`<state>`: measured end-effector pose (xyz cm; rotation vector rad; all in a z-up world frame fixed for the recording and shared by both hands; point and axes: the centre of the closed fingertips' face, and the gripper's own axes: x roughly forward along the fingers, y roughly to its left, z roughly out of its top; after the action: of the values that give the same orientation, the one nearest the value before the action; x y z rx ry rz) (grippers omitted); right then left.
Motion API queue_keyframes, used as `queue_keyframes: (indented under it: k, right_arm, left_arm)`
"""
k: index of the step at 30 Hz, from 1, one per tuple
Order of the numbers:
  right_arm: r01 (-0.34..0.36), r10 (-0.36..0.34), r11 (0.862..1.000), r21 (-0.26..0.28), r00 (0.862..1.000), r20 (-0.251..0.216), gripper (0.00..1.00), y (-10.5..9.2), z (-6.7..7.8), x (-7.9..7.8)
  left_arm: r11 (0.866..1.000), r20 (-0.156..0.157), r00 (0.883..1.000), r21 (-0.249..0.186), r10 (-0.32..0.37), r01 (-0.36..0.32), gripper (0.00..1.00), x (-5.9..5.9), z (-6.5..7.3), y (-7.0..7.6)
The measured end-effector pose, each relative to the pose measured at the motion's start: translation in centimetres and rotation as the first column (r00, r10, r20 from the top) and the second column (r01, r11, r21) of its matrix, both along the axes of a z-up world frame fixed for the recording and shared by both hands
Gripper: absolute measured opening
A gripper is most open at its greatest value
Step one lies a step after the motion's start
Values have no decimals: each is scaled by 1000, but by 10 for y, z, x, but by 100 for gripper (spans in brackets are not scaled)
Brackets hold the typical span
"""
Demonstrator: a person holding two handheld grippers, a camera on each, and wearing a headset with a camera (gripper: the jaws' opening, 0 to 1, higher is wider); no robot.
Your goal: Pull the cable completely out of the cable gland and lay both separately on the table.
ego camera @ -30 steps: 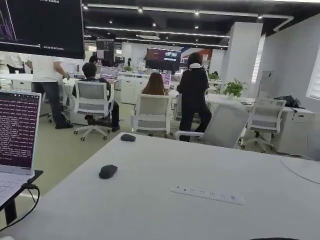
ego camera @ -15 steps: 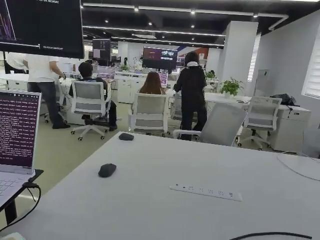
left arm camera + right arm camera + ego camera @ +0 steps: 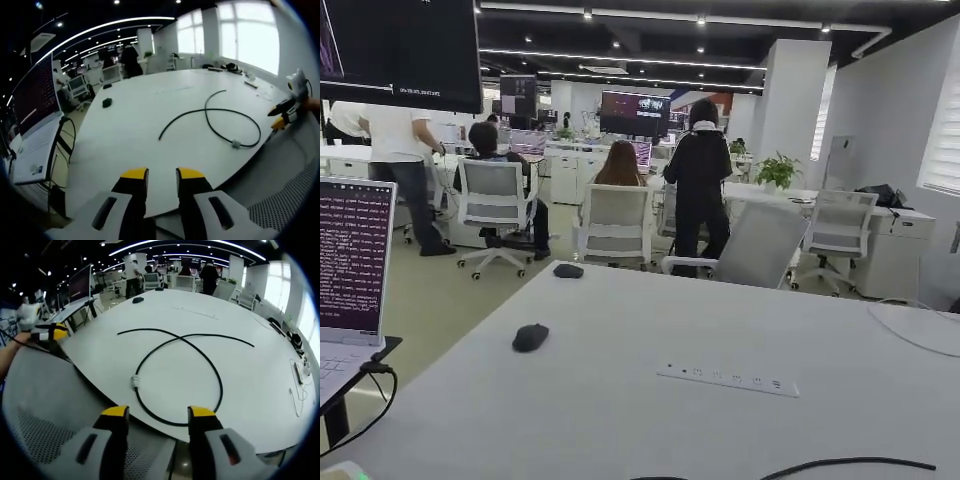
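A black cable [image 3: 220, 110] lies in a loose loop on the white table [image 3: 140, 115], with a small pale cable gland [image 3: 235, 144] threaded on it near the table's near edge. My left gripper [image 3: 162, 175] hovers off that edge, jaws a little apart and nothing between them. In the right gripper view the same cable [image 3: 150, 330] crosses itself, and the gland [image 3: 135, 382] sits just ahead of my right gripper [image 3: 158, 412], which is open and empty. The head view catches a stretch of cable [image 3: 850, 463] at its bottom edge.
A laptop [image 3: 350, 270] stands on the table's left end. A black mouse [image 3: 530, 337] and a white power strip [image 3: 727, 380] lie mid-table, and another mouse [image 3: 568, 270] is at the far edge. Office chairs [image 3: 760, 245] and people stand beyond. A mesh chair back [image 3: 55, 405] is below the grippers.
The head camera has tilted down slightly, bringing more of the cable into the bottom of the view. Nothing on the table has visibly moved.
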<state>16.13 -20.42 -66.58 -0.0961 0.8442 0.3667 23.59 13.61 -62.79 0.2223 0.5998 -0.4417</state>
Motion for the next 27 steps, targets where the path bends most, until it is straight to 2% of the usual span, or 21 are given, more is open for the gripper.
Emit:
queue_keyframes:
  k: [3, 9, 18, 27]
  right_arm:
    - [11, -11, 1000, 18, 1000, 4, 48, 0, 1, 1]
    - [13, -14, 1000, 20, 1000, 6, 47, 0, 1, 1]
    - [11, -11, 1000, 17, 1000, 4, 47, 0, 1, 1]
    - [12, -12, 1000, 17, 1000, 6, 46, 0, 1, 2]
  left_arm:
    - [1000, -3, 1000, 11, -7, 7, 23, 0, -1, 0]
    - [1000, -9, 1000, 10, -9, 9, 23, -1, -2, 0]
    - [1000, 3, 1000, 11, -13, 12, 23, 1, 0, -1]
    - [1000, -3, 1000, 17, -16, 16, 23, 1, -1, 0]
